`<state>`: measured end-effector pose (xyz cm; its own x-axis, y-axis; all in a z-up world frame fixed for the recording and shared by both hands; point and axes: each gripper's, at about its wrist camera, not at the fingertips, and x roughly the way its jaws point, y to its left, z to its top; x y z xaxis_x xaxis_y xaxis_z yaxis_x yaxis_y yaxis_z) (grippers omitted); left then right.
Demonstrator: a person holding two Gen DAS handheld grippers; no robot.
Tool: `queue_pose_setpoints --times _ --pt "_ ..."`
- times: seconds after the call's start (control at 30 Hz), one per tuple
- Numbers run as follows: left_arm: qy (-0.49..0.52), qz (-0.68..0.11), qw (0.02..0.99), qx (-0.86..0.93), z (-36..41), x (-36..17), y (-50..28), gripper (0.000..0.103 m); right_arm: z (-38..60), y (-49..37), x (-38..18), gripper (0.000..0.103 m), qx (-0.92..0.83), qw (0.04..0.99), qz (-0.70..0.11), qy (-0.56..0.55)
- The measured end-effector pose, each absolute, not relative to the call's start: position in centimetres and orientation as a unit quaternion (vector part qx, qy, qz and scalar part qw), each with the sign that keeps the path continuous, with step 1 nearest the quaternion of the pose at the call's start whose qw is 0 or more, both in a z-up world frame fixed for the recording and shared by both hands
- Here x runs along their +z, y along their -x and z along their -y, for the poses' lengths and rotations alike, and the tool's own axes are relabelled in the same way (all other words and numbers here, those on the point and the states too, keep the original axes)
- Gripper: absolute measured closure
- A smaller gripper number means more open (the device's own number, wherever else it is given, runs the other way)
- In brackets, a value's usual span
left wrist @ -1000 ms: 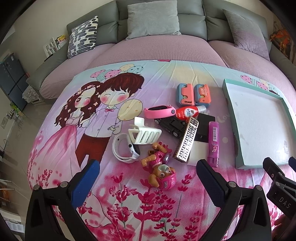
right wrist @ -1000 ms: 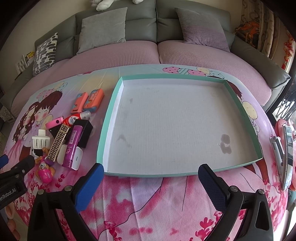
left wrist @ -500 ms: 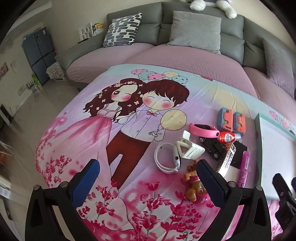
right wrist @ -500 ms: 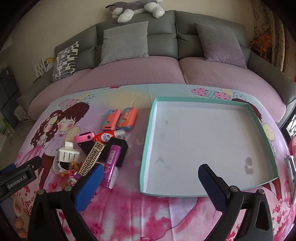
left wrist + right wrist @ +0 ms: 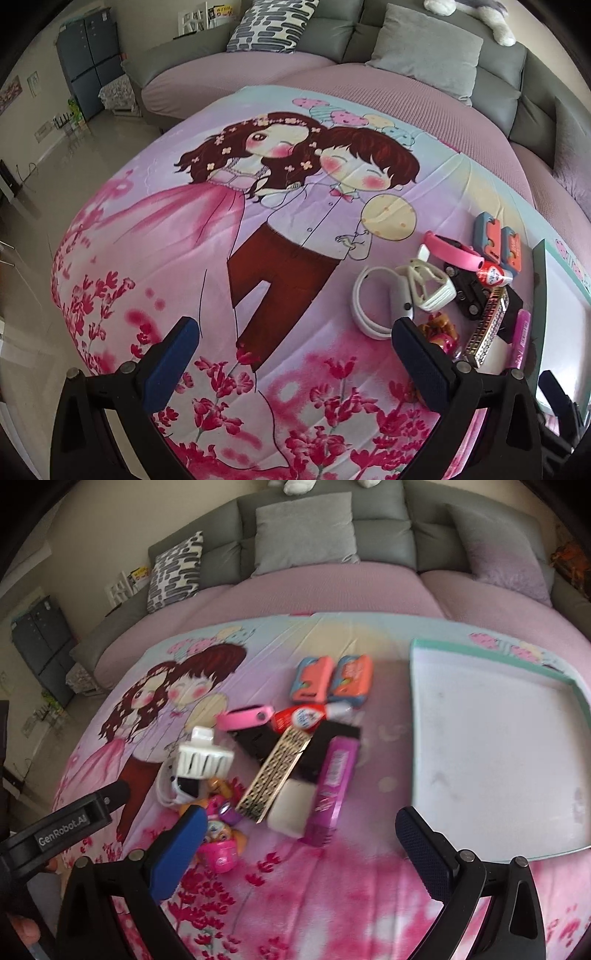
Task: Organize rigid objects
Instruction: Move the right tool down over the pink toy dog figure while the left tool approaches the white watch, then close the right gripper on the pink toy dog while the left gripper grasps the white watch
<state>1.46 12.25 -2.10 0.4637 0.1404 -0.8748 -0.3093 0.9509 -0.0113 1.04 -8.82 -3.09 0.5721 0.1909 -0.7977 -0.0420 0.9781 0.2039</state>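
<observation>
teal tray apparently empty; tongs agape

Printed cloth cover, seemingly glossy plastic tube

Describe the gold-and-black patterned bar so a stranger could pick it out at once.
Find the teal-rimmed white tray on the cartoon bedspread; the pile of small things lies to its left. The gold-and-black patterned bar runs diagonally through the pile, beside the purple box. It alone bears a woven geometric lattice.
</observation>
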Motion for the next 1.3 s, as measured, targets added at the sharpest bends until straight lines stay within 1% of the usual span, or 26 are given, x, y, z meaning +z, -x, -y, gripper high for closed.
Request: queue_pose_setpoints --times 0.13,0.2,0.3,0.37,0.43,0.5,0.57,0.6,0.7,0.73,0.87,0.93,1.03,1.3 --pt "0.095 -0.512 0.843 0.136 -13.2 -3.1 -1.7 0.000 6.8 -1.4 -4.5 0.001 0.092 0.873 -0.473 -0.076" --pt "0.102 -0.511 0.842 0.139 -13.6 -3.3 -1.6 0.000 6.0 -1.5 -5.0 0.003 0.096 0.869 -0.481 -0.065" --pt "0.111 -0.509 0.843 0.134 -14.0 -3.6 -1.7 0.000 5.3 -1.3 -5.1 0.003 0.089 0.874 -0.476 -0.048" --pt "0.116 -0.513 0.840 0.130 -14.1 -4.0 -1.8 0.000 5.5 -1.2 -4.9 0.005 0.089 0.874 -0.474 -0.055" --pt "0.119 -0.516 0.839 0.126 -14.2 -4.4 -1.9 0.000 5.9 -0.9 -4.7 0.011 0.088 0.875 -0.472 -0.058" --pt "0.122 -0.517 0.838 0.126 -14.3 -4.5 -2.0 0.000 5.9 -0.7 -4.4 0.012 0.090 0.878 -0.468 -0.056" --pt "0.120 -0.516 0.839 0.126 -14.3 -4.6 -2.0 0.000 5.7 -0.7 -4.3 0.016 0.099 0.876 -0.470 -0.054" --pt "0.118 -0.516 0.839 0.127 -14.3 -4.6 -2.0 0.000 5.6 -0.7 -4.3 0.021 0.104 0.873 -0.473 -0.053" --pt "0.119 -0.519 0.836 0.132 -14.5 -4.9 -2.0 0.000 4.9 -0.6 -4.7 0.026 0.119 0.868 -0.479 -0.049" --pt "0.120 -0.518 0.836 0.134 -14.6 -4.9 -2.0 0.000 4.7 -0.6 -4.8 0.031 0.123 0.867 -0.480 -0.046" --pt "0.122 -0.510 0.842 0.129 -14.6 -4.8 -2.1 0.000 4.0 -0.6 -5.4 0.034 0.136 0.863 -0.484 -0.047" --pt "0.121 -0.512 0.842 0.122 -14.4 -4.9 -2.2 0.000 3.8 -0.8 -5.8 0.043 0.143 0.861 -0.487 -0.049" --pt "0.114 -0.515 0.842 0.114 -13.9 -5.0 -2.5 0.000 3.4 -1.1 -6.4 0.049 0.151 0.856 -0.492 -0.051" --pt "0.110 -0.512 0.845 0.109 -13.4 -5.2 -2.8 0.000 3.5 -1.9 -7.2 0.050 0.156 0.858 -0.484 -0.073"
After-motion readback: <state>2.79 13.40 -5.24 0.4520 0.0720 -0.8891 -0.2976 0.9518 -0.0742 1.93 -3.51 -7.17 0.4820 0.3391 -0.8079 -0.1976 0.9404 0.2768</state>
